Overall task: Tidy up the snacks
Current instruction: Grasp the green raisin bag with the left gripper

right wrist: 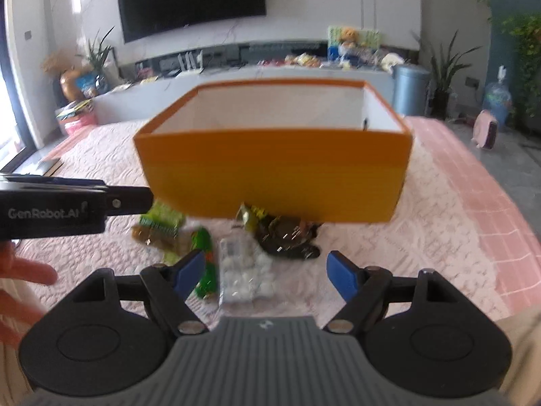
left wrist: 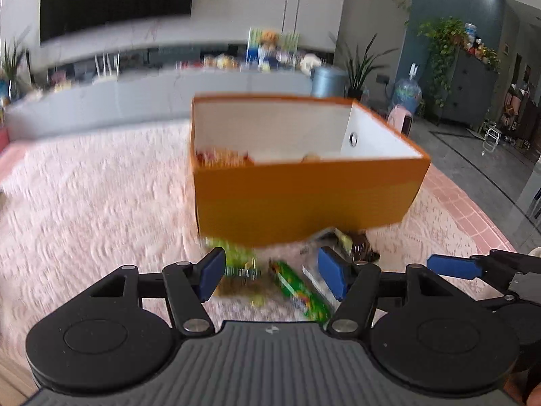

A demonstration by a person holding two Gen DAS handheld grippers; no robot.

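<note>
Only leftward: box (left wrist: 304, 182) contents (blurred).

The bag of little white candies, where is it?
In the right wrist view the bag of white candies lies on the pink blanket before the orange box, between the green packet and the dark wrapper.

Orange box (right wrist: 270, 176) outside, plain white on its inner walls. The bed cover (left wrist: 94, 196) under it is pale pink with a quilted, raised pattern, and a stronger pink grid band (right wrist: 490, 209) runs along its right edge. Near the front edge: a bright green wrapper (left wrist: 301, 292) with red and yellow print, a clear packet of white pieces (right wrist: 243, 270), a dark brown glossy packet (right wrist: 287, 237) with glints, and a green-and-yellow packet (right wrist: 162, 220). Both tools, left (left wrist: 272, 272) and right (right wrist: 267, 275), show blue pads on black arms.
</note>
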